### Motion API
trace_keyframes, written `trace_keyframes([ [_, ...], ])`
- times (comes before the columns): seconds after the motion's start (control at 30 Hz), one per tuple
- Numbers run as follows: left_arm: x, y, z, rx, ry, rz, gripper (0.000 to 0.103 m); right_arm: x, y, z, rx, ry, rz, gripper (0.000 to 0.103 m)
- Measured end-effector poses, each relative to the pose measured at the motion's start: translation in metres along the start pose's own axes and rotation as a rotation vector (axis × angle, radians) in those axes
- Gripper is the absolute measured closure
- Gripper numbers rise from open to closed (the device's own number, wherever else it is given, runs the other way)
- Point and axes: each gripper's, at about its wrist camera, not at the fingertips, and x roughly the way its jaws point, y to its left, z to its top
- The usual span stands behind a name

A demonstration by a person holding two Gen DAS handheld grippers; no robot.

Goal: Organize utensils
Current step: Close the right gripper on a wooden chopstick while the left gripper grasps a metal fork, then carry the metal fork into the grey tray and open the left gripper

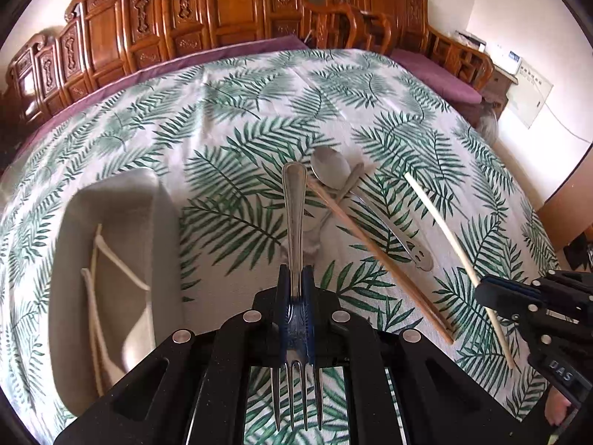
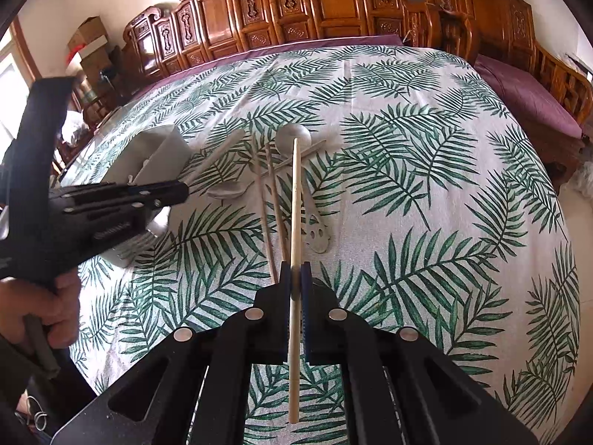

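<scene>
Above the leaf-print cloth [image 1: 229, 118], fork [image 1: 294, 215] clamped in left gripper [image 1: 296, 278], chopstick [image 2: 294, 222] in right gripper [image 2: 295, 278]; fork is best kept level until lowered into the grey tray [image 1: 111, 215].

The fork [image 1: 295, 230] neck is hidden between the left claw [image 1: 296, 278] pads.

Bare tablecloth [image 2: 426, 222] rightward; utensil pile [image 2: 292, 193] and tray [image 2: 163, 148] left.
</scene>
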Motion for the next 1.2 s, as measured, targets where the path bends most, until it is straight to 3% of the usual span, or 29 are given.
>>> trace_keyframes([
  [0.33, -0.039, 0.023, -0.005, -0.025, -0.053, -0.031, 0.097, -0.014, 0.021, 0.015, -0.019, -0.030, 0.006, 0.097],
  [0.77, -0.091, 0.069, -0.007, -0.054, -0.134, -0.041, 0.097, -0.036, 0.081, 0.050, -0.122, -0.092, 0.007, 0.097],
  [1.2, -0.083, 0.120, -0.024, -0.118, -0.124, -0.014, 0.097, -0.024, 0.134, 0.052, -0.160, -0.071, 0.053, 0.097],
])
